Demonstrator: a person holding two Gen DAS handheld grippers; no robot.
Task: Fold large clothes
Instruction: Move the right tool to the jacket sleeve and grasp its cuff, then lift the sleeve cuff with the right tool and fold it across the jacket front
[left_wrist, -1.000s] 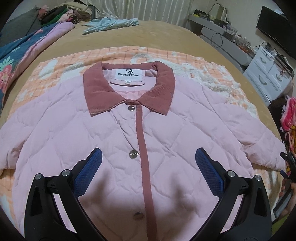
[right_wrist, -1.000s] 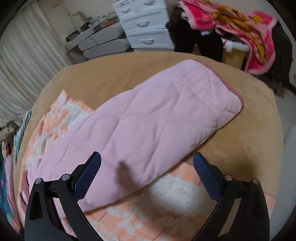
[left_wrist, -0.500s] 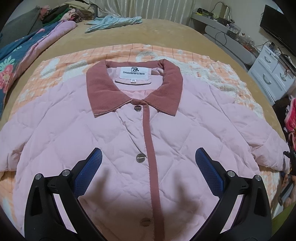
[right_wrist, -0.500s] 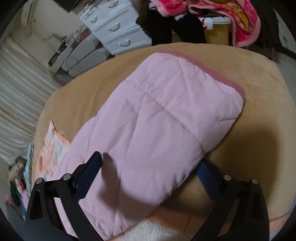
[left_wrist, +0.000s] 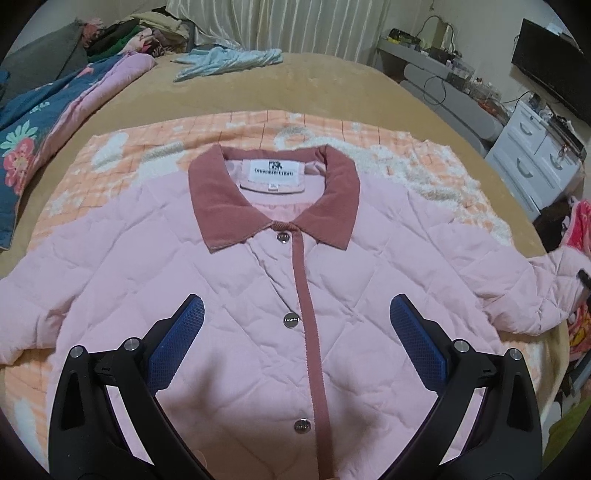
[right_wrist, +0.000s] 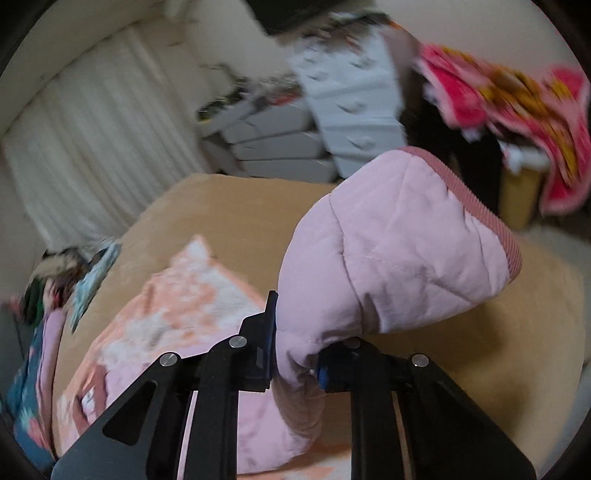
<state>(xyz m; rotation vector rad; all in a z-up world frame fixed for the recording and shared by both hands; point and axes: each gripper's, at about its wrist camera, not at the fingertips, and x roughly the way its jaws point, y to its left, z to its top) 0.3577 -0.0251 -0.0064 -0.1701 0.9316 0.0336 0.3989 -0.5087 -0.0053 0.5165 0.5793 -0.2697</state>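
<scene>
A pink quilted jacket with a dusty-rose collar and snap buttons lies face up on an orange checked blanket. My left gripper hovers open above the jacket's chest, nothing between its blue pads. In the right wrist view my right gripper is shut on the jacket's sleeve, pinched between the pads. The cuff end with its rose trim stands lifted above the bed. In the left wrist view that sleeve bunches at the right edge.
The tan bed carries a light blue garment at the far side and a floral quilt at left. White drawers stand at right. A bright pink blanket hangs beyond the bed.
My right gripper closed on the sleeve and raised it off the bed. The left gripper pulled back slightly, so more of the jacket's front shows.
</scene>
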